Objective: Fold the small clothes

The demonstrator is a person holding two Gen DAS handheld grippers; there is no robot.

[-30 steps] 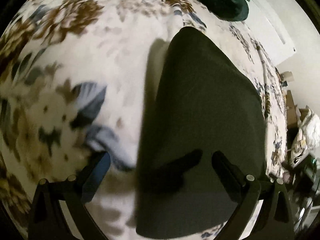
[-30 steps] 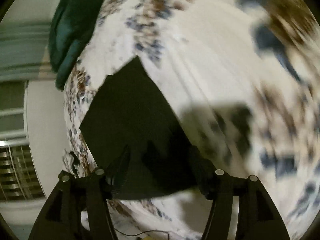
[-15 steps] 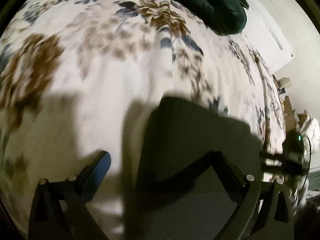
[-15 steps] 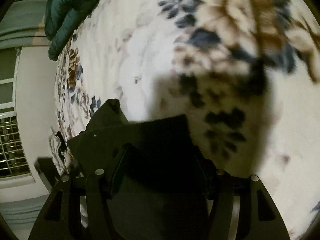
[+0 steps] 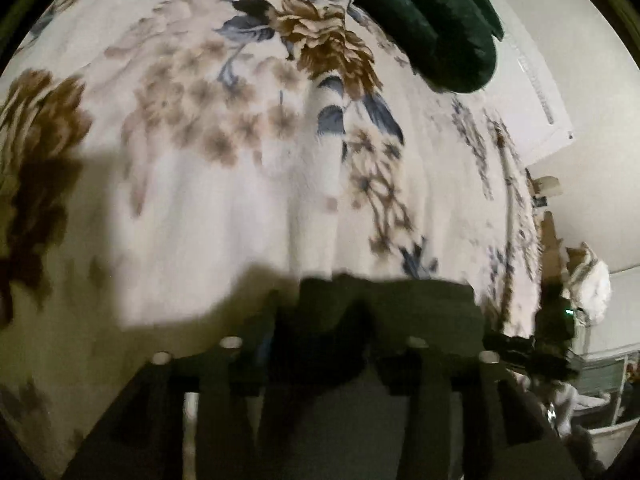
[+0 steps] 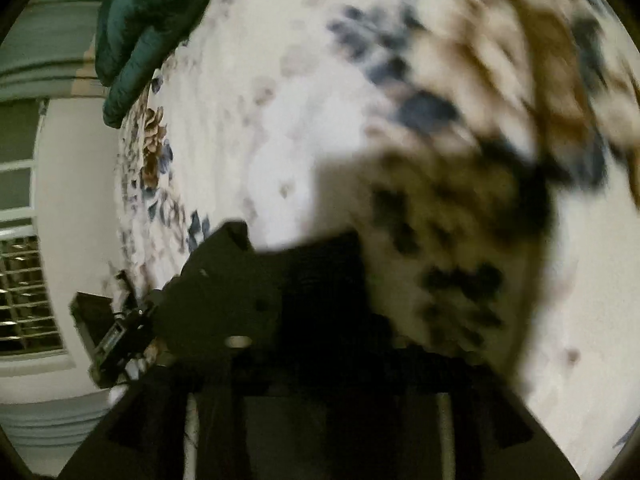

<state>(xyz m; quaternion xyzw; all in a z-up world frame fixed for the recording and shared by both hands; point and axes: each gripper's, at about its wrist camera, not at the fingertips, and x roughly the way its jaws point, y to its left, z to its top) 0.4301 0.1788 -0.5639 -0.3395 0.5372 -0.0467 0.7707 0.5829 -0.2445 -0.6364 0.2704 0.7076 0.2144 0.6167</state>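
Note:
A dark folded garment (image 5: 424,304) lies low on the floral bedspread (image 5: 248,184) in the left wrist view. My left gripper (image 5: 324,344) has its jaws drawn close around the garment's near edge, and the cloth bunches between them. In the right wrist view the same dark garment (image 6: 312,280) fills the lower middle. My right gripper (image 6: 332,356) sits over its edge, dark and blurred, with the fingers closed in on the cloth. The other gripper (image 6: 120,332) shows at the garment's left end.
A dark green velvet cushion (image 5: 432,20) lies at the far side of the bed, also in the right wrist view (image 6: 140,20). A white wall (image 5: 592,128) and clutter stand past the bed's right edge. A window with a grille (image 6: 28,300) is at left.
Both grippers have come down onto the garment's near edge and their jaws have narrowed from wide open to closed on the cloth. The garment now sits low in both views.

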